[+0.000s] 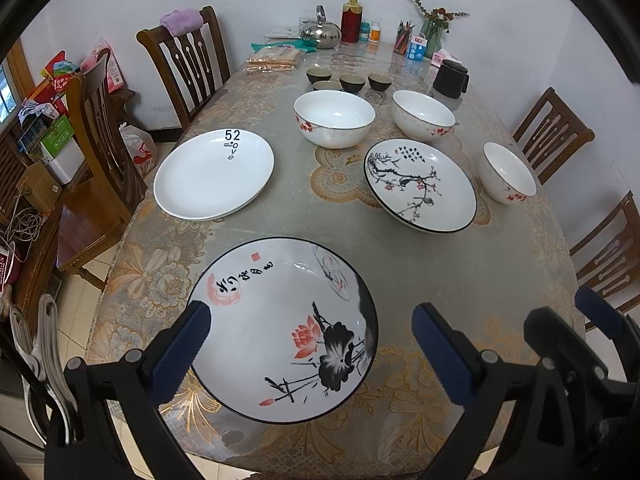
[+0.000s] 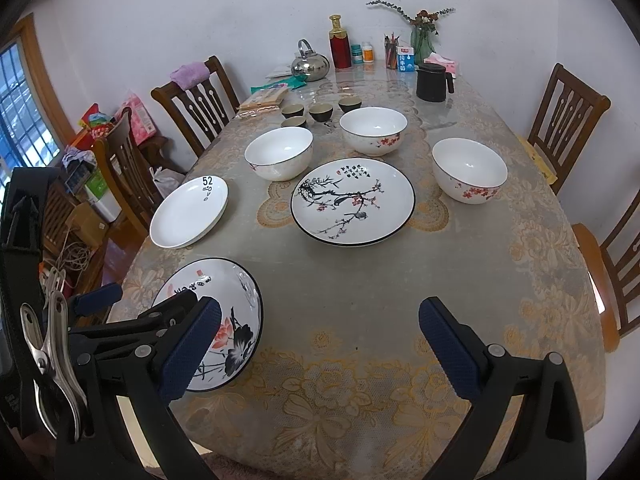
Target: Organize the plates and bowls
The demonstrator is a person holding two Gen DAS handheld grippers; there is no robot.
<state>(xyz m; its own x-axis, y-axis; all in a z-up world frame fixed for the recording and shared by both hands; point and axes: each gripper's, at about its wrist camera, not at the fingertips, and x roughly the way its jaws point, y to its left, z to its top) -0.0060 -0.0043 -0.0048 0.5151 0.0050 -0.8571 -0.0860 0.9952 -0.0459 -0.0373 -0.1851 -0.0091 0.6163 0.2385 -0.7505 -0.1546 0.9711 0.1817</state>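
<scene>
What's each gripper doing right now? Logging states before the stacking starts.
Left gripper: open, holding nothing, above the lotus plate.
Right gripper: open, empty.

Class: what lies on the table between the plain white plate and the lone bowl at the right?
The plum-blossom plate lies between the white plate and that bowl, shown in both wrist views.
</scene>
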